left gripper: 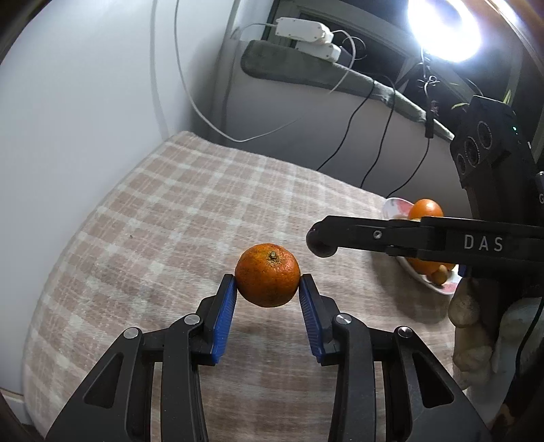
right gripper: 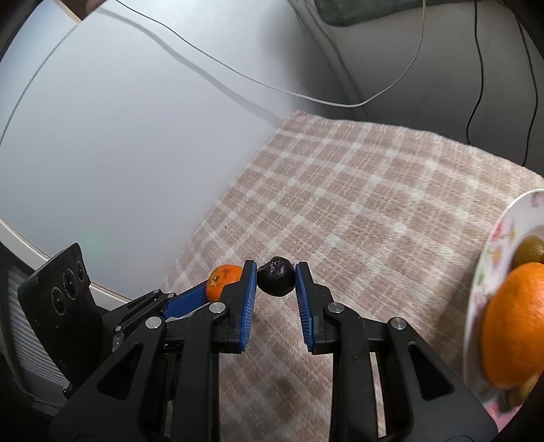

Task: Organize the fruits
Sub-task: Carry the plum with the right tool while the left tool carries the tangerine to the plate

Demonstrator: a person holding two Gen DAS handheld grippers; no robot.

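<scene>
Your left gripper (left gripper: 267, 284) is clamped on a tangerine (left gripper: 267, 274), its blue pads (left gripper: 225, 314) pressing the fruit's two sides with the stem end facing up. The fruit is clear of the pink-and-cream checked cloth (left gripper: 163, 210) that covers the table, with its shadow on the cloth below.

Your right gripper (right gripper: 275, 279) is closed on a small dark, wrinkled fruit (right gripper: 276, 280), held at the very tips of the blue pads (right gripper: 250, 302) above the same cloth. In the left wrist view that gripper reaches in from the right, and the white letters "DAS" (left gripper: 482, 243) are readable on its black arm; the rest of the word is cut off by the edge of the view.

Behind that arm, at the right edge of the table, sits a flower-patterned plate (right gripper: 489, 251). It holds a large orange (right gripper: 516, 326) and a small greenish fruit (right gripper: 530, 250) beside it, with another small fruit near the rim that you can only partly see.

Along the back, white and black cables (left gripper: 343, 136) hang down in front of a grey surface, and a bright lamp (left gripper: 445, 27) glares at the top right. No other writing is legible.
</scene>
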